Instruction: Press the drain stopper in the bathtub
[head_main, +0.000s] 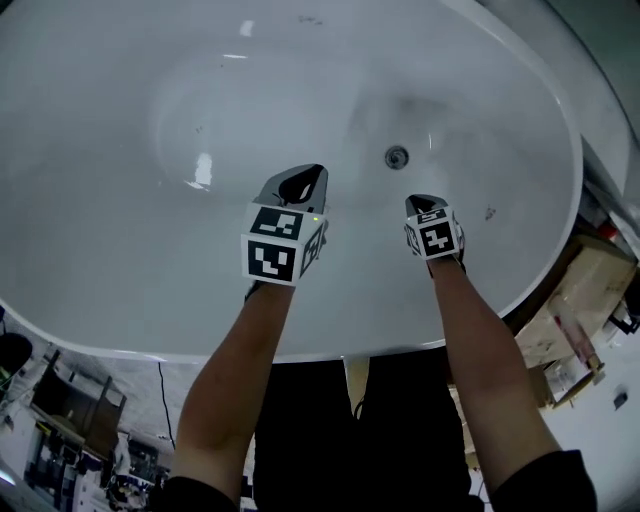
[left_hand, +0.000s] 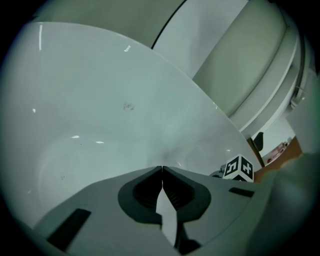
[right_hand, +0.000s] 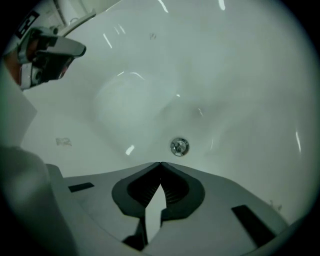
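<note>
Since drain stopper (right_hand: 179, 146) lies just fwd of its tips, nearer: right gripper (right_hand: 160, 163), clenched, empty.
Farther: left gripper (left_hand: 162, 166), clenched, empty too.
Contact: none yet.

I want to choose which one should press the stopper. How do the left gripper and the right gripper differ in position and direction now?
The right gripper is nearer the drain stopper; the left gripper is farther off to its side. The right gripper view shows the stopper just beyond that gripper's tips; the left gripper view shows no stopper. Both hang over the bathtub with jaws closed and empty.
</note>
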